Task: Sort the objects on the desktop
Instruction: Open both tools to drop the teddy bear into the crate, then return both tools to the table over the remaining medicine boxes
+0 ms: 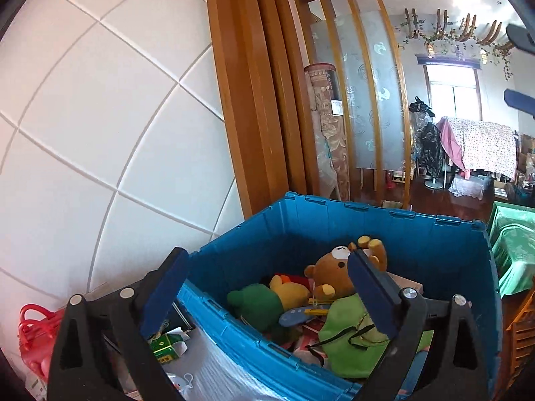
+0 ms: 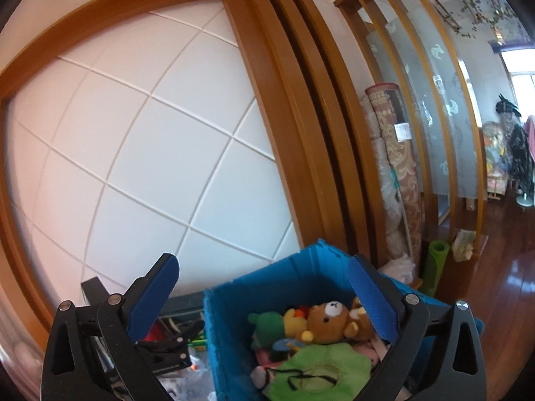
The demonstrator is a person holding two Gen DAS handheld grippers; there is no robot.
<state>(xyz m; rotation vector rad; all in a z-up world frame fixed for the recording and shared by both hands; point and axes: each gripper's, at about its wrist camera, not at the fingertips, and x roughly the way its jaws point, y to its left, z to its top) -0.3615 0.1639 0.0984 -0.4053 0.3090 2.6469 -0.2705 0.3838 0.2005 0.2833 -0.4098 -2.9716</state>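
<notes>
Crate (image 1: 301,230), blue plastic, lid off, fills the lower middle of the left wrist view, standing against a white panelled wall (image 1: 100,133) on the left and a wooden door frame (image 1: 247,100) behind. Contents: brown teddy bear (image 1: 331,270) toward the far side; yellow plush (image 1: 287,289) and dark green plush (image 1: 257,300) to its left; lime green fabric piece (image 1: 351,337) with a black cord nearest the camera. Left gripper (image 1: 264,290) — jaws spread wide, nothing between the blue pads, one finger left of the crate's near wall, the other over its contents. Near left, outside the crate: red plastic item (image 1: 33,334) and small green carton (image 1: 167,347) on clear wrapping. Far right: rolled carpet (image 1: 324,117) upright beside a frosted glass screen (image 1: 364,100).

Right wrist view: same crate (image 2: 227,327), seen from slightly farther back, lower middle. Teddy bear (image 2: 327,319) lies toward the far side, yellow plush (image 2: 294,322) and dark green plush (image 2: 264,324) left of it, lime green fabric piece (image 2: 321,371) in front. Right gripper (image 2: 264,297) — jaws at full spread, empty. Left gripper (image 2: 174,344) shows as black linkage left of the crate. Green rolled mat (image 2: 434,264) stands right of the carpet (image 2: 398,173) on wooden floor (image 2: 501,284).
</notes>
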